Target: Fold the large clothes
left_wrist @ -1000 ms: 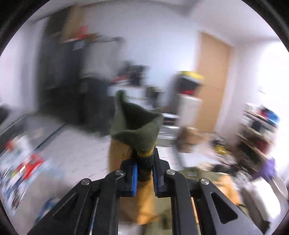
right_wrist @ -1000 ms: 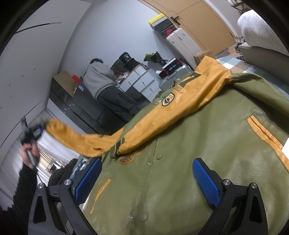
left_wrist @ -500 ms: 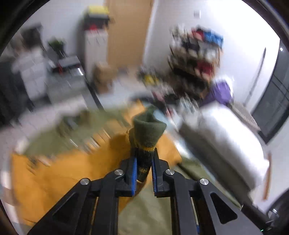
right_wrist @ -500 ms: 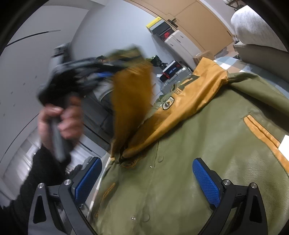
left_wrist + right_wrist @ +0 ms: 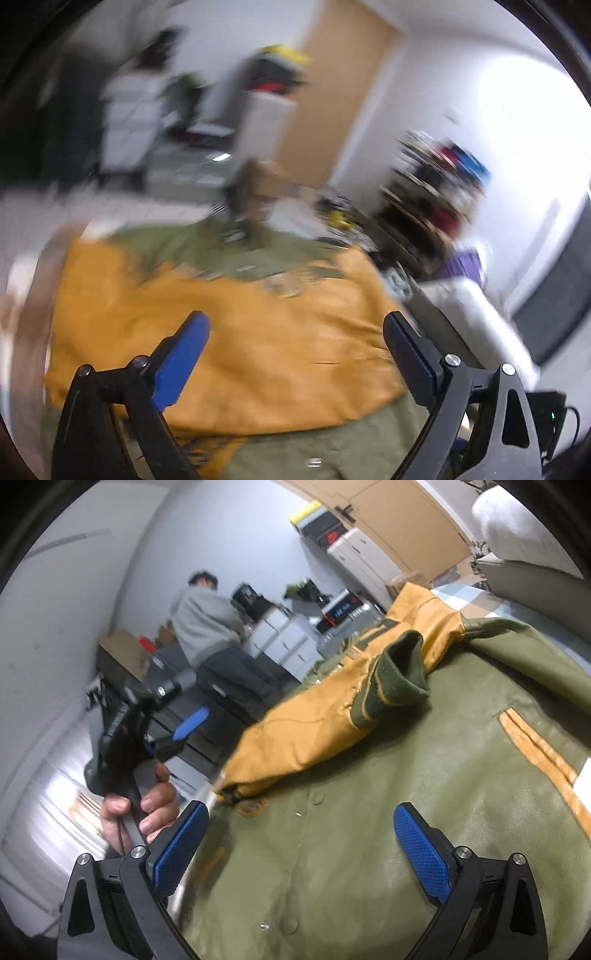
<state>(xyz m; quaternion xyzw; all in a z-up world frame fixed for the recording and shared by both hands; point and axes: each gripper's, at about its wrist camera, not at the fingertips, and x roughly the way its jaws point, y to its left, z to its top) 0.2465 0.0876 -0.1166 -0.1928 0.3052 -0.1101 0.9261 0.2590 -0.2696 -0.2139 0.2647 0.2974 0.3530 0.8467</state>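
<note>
Jacket (image 5: 388, 812): patch lettering unreadable. Left gripper (image 5: 295, 332) opening, nothing between jaws; right gripper (image 5: 299, 834) released above jacket front.

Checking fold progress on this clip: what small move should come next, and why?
Probably reach for the other sleeve. The near mustard sleeve already lies across the green jacket, cuff on the chest; the left tool is opening with nothing between its jaws. The right tool is open too.

Motion blur smears the shelves (image 5: 436, 192) and jacket (image 5: 236, 332) in the left view
</note>
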